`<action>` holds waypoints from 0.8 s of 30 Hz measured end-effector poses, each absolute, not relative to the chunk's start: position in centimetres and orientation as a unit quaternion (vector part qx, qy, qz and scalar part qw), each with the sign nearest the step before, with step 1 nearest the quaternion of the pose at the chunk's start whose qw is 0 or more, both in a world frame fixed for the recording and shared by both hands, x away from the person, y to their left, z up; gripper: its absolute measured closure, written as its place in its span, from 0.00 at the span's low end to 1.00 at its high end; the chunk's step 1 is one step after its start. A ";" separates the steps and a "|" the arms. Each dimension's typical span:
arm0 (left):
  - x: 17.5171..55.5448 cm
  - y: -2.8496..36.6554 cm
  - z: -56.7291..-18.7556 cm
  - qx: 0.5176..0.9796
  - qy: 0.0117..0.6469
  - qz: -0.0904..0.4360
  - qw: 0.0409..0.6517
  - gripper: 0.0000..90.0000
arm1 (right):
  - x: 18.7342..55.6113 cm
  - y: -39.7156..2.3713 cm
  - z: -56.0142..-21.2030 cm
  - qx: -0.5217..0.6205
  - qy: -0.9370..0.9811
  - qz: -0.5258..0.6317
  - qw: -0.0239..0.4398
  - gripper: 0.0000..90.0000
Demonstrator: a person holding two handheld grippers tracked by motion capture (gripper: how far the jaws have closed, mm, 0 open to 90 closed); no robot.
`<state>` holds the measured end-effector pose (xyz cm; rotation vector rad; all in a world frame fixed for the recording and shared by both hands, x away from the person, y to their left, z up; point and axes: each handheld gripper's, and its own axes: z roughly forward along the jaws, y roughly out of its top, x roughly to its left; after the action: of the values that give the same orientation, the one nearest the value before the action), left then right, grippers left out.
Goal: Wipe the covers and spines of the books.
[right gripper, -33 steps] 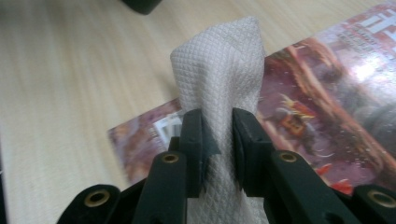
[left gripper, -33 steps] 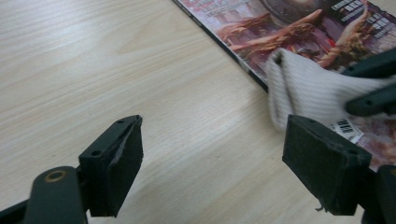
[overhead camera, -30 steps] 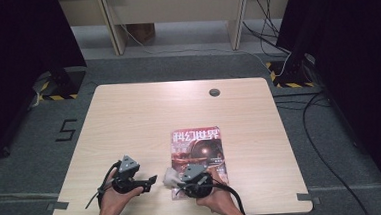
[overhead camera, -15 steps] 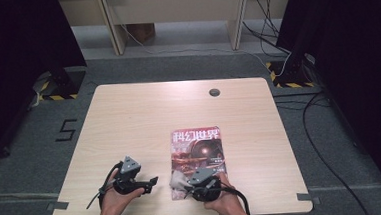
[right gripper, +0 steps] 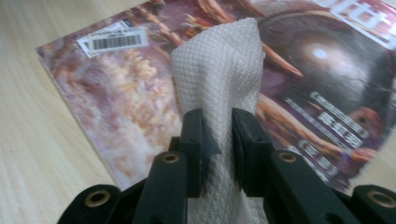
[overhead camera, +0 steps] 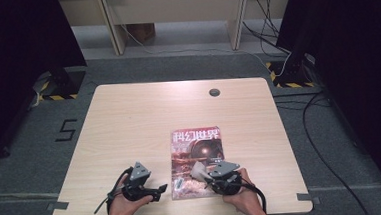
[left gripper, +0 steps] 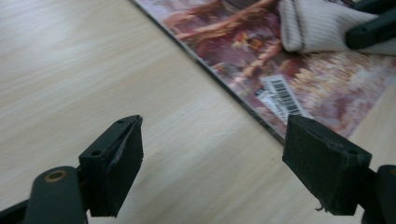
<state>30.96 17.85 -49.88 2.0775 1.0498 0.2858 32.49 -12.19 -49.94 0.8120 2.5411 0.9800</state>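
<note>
White cloth (right gripper: 215, 70) pinched in right tongs (right gripper: 218, 140), over magazine (right gripper: 322, 93), left tongs (left gripper: 210, 154) apart

**Black grippers, grey plates, trailing cables**

Each hand is carrying a black gripper: the left gripper (overhead camera: 159, 189) and right gripper (overhead camera: 201, 173) are wearing grey three-cornered plates, trailing black cables, and showing square-padded black jaws with brass-ringed screw holes.

Pale wooden table (overhead camera: 129, 126); one magazine (overhead camera: 196, 152) flat near its front edge
</note>
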 end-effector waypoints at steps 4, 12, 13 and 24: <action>30.5 16.4 -50.1 0.824 0.396 0.107 0.391 0.22 | 32.6 -13.0 -49.9 0.292 0.882 0.338 0.153 0.84; 30.7 15.1 -50.7 0.838 0.383 0.110 0.373 0.22 | 32.6 -13.4 -49.9 0.297 0.880 0.335 0.157 0.84; 30.7 14.9 -50.8 0.840 0.381 0.110 0.370 0.22 | 32.7 -13.4 -49.9 0.298 0.880 0.335 0.157 0.84; 30.9 14.9 -51.1 0.843 0.385 0.106 0.360 0.19 | 35.4 -12.9 -49.8 0.309 0.877 0.326 0.172 0.84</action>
<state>30.92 14.87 -51.12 2.1732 0.9930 0.2742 35.44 -12.90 -49.83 0.8767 2.4894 0.9249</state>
